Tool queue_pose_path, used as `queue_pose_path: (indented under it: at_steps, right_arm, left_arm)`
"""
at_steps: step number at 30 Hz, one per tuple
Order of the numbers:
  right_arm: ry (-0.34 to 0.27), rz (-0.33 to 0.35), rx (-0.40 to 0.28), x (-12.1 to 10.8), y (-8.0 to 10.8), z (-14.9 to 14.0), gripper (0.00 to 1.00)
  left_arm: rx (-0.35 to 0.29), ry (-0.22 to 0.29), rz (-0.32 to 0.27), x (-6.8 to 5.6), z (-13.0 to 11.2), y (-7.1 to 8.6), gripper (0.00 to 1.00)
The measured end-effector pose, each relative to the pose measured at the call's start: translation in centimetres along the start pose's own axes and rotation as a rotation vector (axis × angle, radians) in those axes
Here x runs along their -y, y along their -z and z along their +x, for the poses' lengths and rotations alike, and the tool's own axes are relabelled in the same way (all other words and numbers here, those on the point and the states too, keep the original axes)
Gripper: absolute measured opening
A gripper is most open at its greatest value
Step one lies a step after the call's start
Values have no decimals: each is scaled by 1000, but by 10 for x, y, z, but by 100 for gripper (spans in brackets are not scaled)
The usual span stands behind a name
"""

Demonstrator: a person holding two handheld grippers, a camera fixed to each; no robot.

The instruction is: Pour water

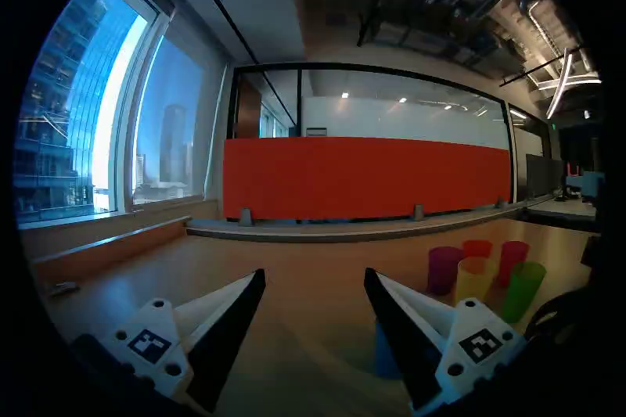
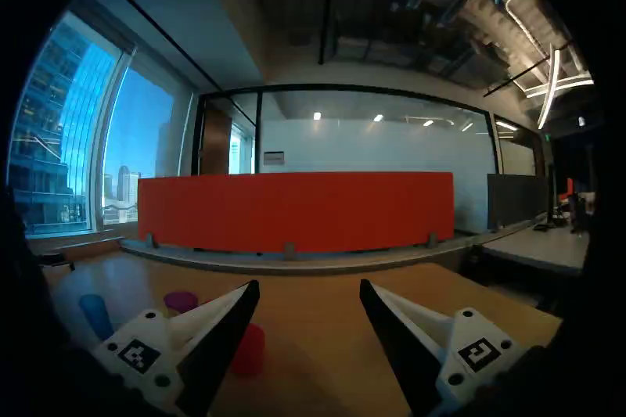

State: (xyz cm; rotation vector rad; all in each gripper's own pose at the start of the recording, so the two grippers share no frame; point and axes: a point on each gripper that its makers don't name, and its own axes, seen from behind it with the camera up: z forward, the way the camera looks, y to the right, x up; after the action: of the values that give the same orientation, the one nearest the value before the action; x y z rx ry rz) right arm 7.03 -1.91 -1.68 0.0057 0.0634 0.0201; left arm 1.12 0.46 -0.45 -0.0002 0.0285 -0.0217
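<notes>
In the left gripper view my left gripper point(image 1: 314, 280) is open above the wooden table point(image 1: 305, 292), nothing between its fingers. Right of it stand several plastic cups: purple point(image 1: 444, 268), orange-red point(image 1: 476, 248), yellow point(image 1: 474, 278), red point(image 1: 512, 259) and green point(image 1: 522, 289). A blue cup point(image 1: 385, 350) sits partly hidden behind the right finger. In the right gripper view my right gripper point(image 2: 309, 285) is open and empty over the table point(image 2: 329, 339). To its left are a blue cup point(image 2: 96, 315), a purple cup point(image 2: 181, 302) and a red cup point(image 2: 249, 350) partly behind the left finger.
An orange divider panel point(image 1: 368, 178) runs along the far edge of the table. Tall windows point(image 1: 86, 135) are at the left. Another desk point(image 2: 540, 249) with a dark screen stands at the right.
</notes>
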Motion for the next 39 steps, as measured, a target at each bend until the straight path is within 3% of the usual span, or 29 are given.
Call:
queue_pose_path:
  at_steps: [24,39]
  right_arm:
    - [-5,3,2,-3,1,-3,99]
    - [23,27,-9,-3,0,-2,99]
  left_arm:
    - [25,-6,7,1,-6,-1,94]
    - [25,-7,7,1,-5,0,94]
